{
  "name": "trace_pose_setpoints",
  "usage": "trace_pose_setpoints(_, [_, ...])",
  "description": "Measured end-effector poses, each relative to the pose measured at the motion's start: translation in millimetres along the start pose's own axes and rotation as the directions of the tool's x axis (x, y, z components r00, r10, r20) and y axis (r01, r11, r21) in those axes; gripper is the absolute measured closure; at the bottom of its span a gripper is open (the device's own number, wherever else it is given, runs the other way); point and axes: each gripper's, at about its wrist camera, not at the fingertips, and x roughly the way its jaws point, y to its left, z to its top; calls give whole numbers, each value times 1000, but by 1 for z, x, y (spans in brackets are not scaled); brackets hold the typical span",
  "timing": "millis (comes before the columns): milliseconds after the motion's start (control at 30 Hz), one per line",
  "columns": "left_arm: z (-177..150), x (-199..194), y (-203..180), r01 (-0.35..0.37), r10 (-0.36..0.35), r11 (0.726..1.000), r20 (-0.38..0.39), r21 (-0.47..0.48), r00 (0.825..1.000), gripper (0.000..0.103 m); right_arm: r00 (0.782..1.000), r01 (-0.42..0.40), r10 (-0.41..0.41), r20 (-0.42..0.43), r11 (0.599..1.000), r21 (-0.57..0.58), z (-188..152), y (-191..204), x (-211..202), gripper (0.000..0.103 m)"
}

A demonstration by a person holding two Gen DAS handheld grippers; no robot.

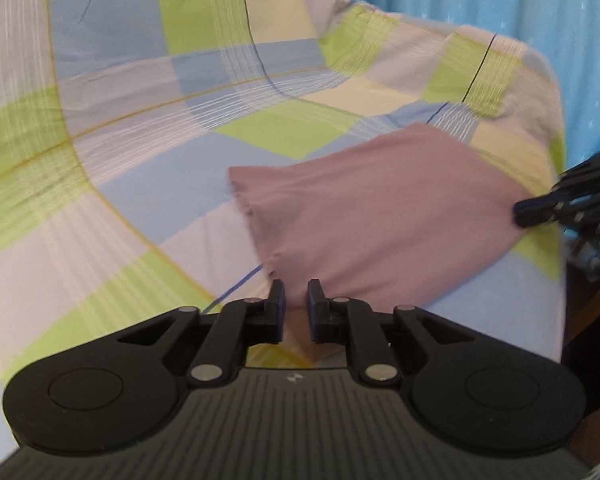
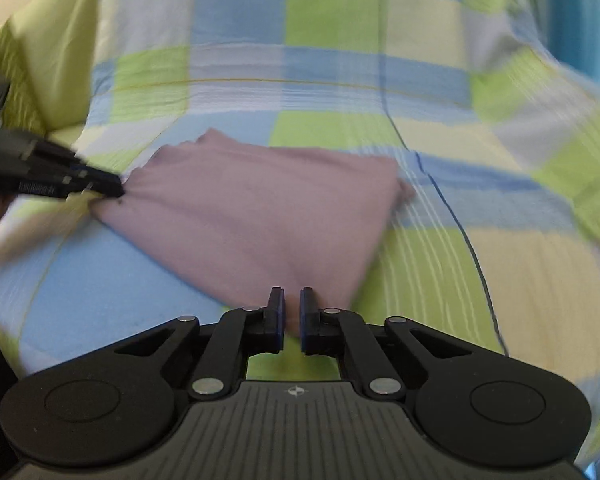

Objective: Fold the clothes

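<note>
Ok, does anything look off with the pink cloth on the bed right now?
Nothing much. The pink cloth lies folded on the checked bedsheet, each gripper pinching a corner. Its far edge looks slightly ragged and uneven.

Mauve garment [image 1: 380, 208] soft matt cloth; checked bedsheet [image 1: 148, 128] seemingly cotton.

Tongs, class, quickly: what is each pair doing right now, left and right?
Left tongs: shut on a corner of the pink cloth.
Right tongs: shut on another corner of the same cloth.
</note>
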Motion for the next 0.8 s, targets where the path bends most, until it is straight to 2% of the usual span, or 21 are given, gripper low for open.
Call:
trace_pose_setpoints(67, [8, -7, -5, -3, 3, 1000, 25, 18, 1000, 95, 999, 2, -3, 32, 1000, 29, 0, -2, -7, 103])
trace_pose_setpoints(167, [26, -7, -18, 29, -31, 999, 70, 29, 997, 94, 994, -5, 5, 113, 1000, 2, 15, 3, -10, 94])
trace_pose_setpoints(267, [42, 18, -39, 63, -68, 995, 69, 80, 995, 93, 995, -28, 32, 99, 999, -43, 32, 15, 10, 94])
trace_pose_setpoints(367, [46, 45, -53, 79, -85, 989, 40, 129, 996, 93, 996, -50, 61, 70, 988, -147, 40, 28, 32, 94])
trace_pose_setpoints(400, [44, 53, -57, 62, -68, 985, 31, 161, 997, 93, 997, -39, 50, 60, 982, -186, 42, 30, 38, 100])
trace_pose_setpoints(467, [42, 57, -51, 51, -59, 984, 43, 168, 997, 90, 998, 2, 11, 58, 976, -217, 43, 24, 44, 103])
trace_pose_setpoints(633, [41, 51, -9, -23, 19, 996, 39, 91, 999, 91, 987, 147, -145, 65, 989, -32, 44, -20, 36, 103])
trace_pose_setpoints(667, [43, 50, -4, -31, 28, 997, 46, 77, 999, 91, 986, 147, -147, 75, 989, 7, 45, -28, 34, 99])
trace_pose_setpoints(733, [50, 49, 1, -38, 35, 998, 66, 55, 997, 91, 981, 157, -156, 113, 988, 3, 53, -30, 34, 92])
trace_pose_setpoints(800, [56, 51, 2, 11, -13, 1000, 92, 18, 996, 91, 983, 94, -100, 152, 995, 43, 64, -34, 37, 85])
